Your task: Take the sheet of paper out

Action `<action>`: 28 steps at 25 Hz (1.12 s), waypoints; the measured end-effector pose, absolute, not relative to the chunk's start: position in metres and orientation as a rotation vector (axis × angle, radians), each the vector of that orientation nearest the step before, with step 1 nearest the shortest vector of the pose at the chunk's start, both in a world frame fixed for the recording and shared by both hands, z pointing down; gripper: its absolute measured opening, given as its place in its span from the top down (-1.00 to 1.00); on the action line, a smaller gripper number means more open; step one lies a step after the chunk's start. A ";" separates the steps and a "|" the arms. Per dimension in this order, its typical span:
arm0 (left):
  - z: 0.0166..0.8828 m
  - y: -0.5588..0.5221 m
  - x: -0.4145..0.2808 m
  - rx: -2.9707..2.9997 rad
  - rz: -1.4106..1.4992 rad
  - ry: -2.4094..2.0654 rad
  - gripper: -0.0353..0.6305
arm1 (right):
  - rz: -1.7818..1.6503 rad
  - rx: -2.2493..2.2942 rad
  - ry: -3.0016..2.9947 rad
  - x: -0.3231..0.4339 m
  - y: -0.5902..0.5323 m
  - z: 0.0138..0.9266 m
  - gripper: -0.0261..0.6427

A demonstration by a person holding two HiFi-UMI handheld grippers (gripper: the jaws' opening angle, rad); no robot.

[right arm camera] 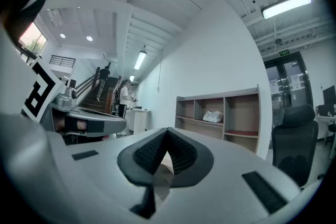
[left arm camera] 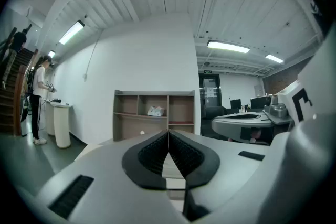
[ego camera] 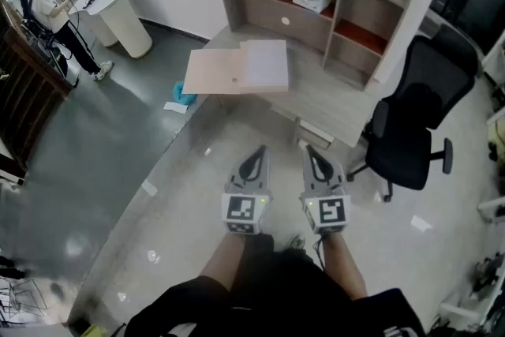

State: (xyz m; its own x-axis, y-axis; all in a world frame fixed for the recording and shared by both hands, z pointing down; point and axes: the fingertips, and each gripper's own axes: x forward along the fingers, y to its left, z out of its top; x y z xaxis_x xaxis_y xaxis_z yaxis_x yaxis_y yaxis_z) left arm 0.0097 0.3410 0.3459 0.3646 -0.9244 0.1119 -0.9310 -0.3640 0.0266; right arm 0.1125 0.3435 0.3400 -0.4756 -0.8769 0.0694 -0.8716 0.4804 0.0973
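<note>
A pale wooden desk point(ego camera: 335, 118) with a cubby hutch point(ego camera: 304, 29) fills the upper centre of the head view, and a black office chair point(ego camera: 410, 130) stands at its right edge; on the desk's left part lies a flat tan folder point(ego camera: 211, 73), and the white sheet of paper point(ego camera: 265, 63) rests on the folder's right half, though whether it lies loose on top or is tucked under a flap cannot be told from here; the sheet is likely very light, limp and easy to crease or tear, and it sits flush, so a free edge or corner at its right side looks like the best place to pinch, with the folder steadied; in the lower centre, well short of the desk, the left gripper point(ego camera: 254, 158) and right gripper point(ego camera: 313, 156) both have their jaws pressed together on nothing.
</note>
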 end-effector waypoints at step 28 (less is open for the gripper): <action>0.357 0.311 -0.032 2.540 0.121 -1.675 0.76 | -0.054 1.552 -2.610 0.063 0.313 0.349 0.87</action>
